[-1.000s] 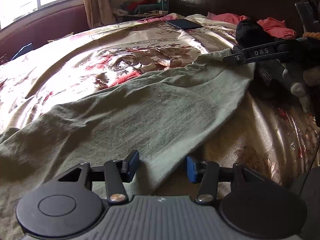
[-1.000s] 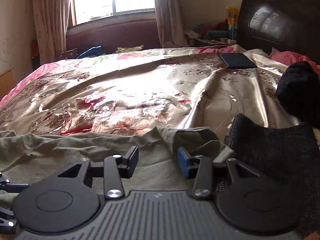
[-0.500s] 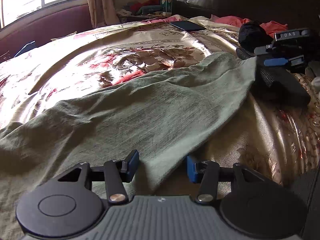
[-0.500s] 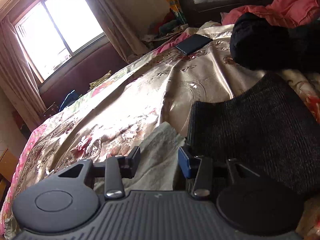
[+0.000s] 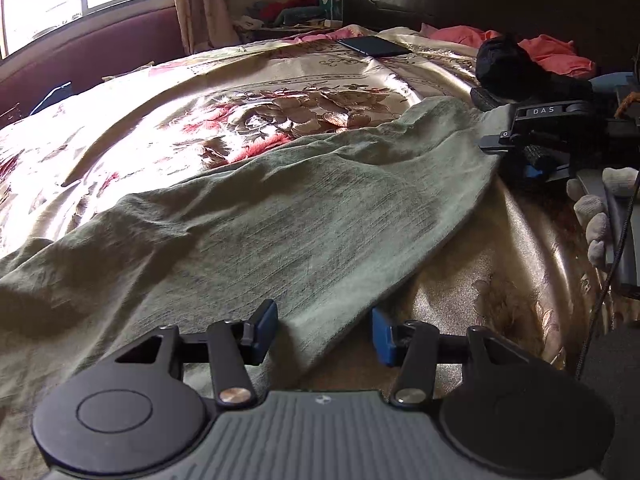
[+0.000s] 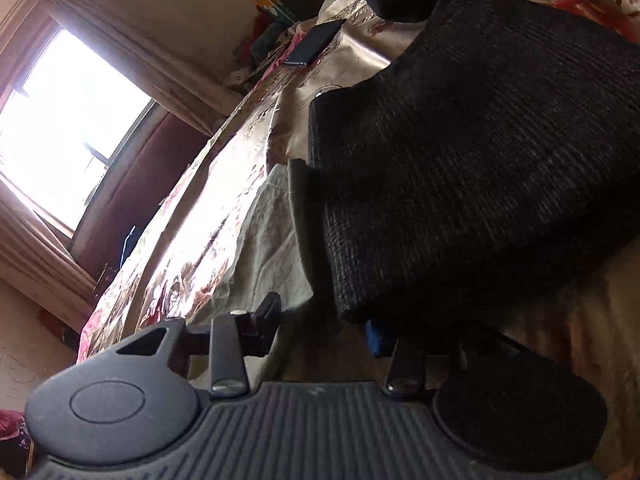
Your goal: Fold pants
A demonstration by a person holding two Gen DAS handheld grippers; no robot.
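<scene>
We have the green pants (image 5: pixel 256 216) lying spread across the flowered bedspread (image 5: pixel 248 92), their long axis running from the bunched end at our lower left up to the far end at the upper right, where the cloth meets a folded black knit garment (image 5: pixel 492 98).

Our left gripper (image 5: pixel 324 330) sits at the near side edge of the pants, jaws spread with nothing between them; the cloth's edge lies just ahead, partly in the gap, with one blue pad (image 5: pixel 266 322) over the fabric and the other over bare bedspread. So the left side is the nearer of the two to a long edge.

Our right gripper (image 6: pixel 320 326) is rolled hard onto its side at the far end, jaws apart and empty. From its camera the pale pants corner (image 6: pixel 276 236) lies ahead toward its left finger, while the black knit garment (image 6: pixel 480 152) crowds its right finger.

We judge the coming grab depends on the right side taking only the green corner, not the black knit touching it.
</scene>
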